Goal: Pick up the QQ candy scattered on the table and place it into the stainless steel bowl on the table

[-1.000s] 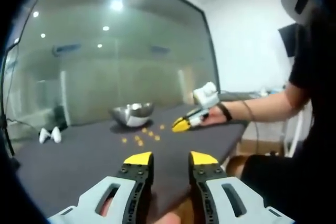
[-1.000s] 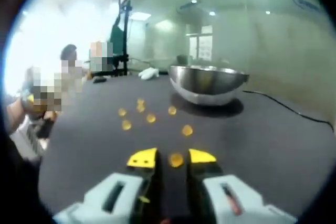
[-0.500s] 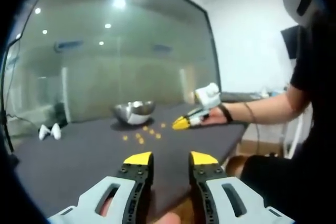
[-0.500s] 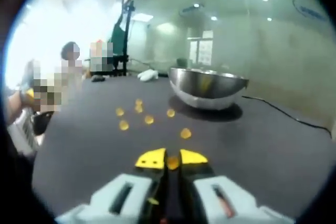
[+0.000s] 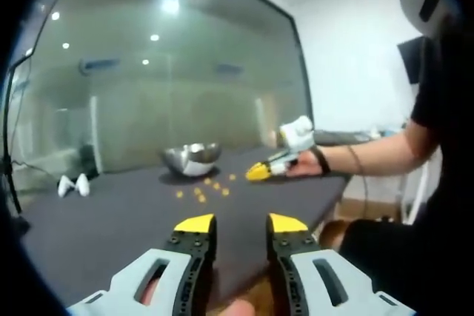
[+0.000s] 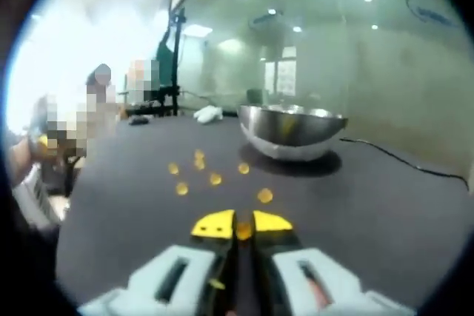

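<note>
QQ candy (image 6: 243,232), one small orange piece, sits pinched between the yellow tips of the right gripper (image 6: 242,225), whose jaws have closed on it just above the dark table (image 6: 385,197). Five more pieces lie scattered ahead: the nearest (image 6: 264,195) just beyond the tips, the rest, such as the one at (image 6: 215,179), between it and the stainless steel bowl (image 6: 292,129), which stands upright further along the table with a dark cable trailing off behind it. The right gripper view is soft, so I cannot be sure how much of the piece the tips cover; it looks like a shallow hold near the very ends.

The step in hand, as I judge it, is carrying this piece to the bowl. To do it well, keep the squeeze steady, since a gummy sweet is likely to squirm out of a tip grip if pressure varies. Lift clear of the table first, pass over the loose pieces rather than through them, bring the tips above the bowl's rim, and only release once they are over the hollow.

From the left gripper view, the left gripper (image 5: 241,223) hangs with its jaws apart and nothing between them, well back from the candies and near the table's edge
</note>
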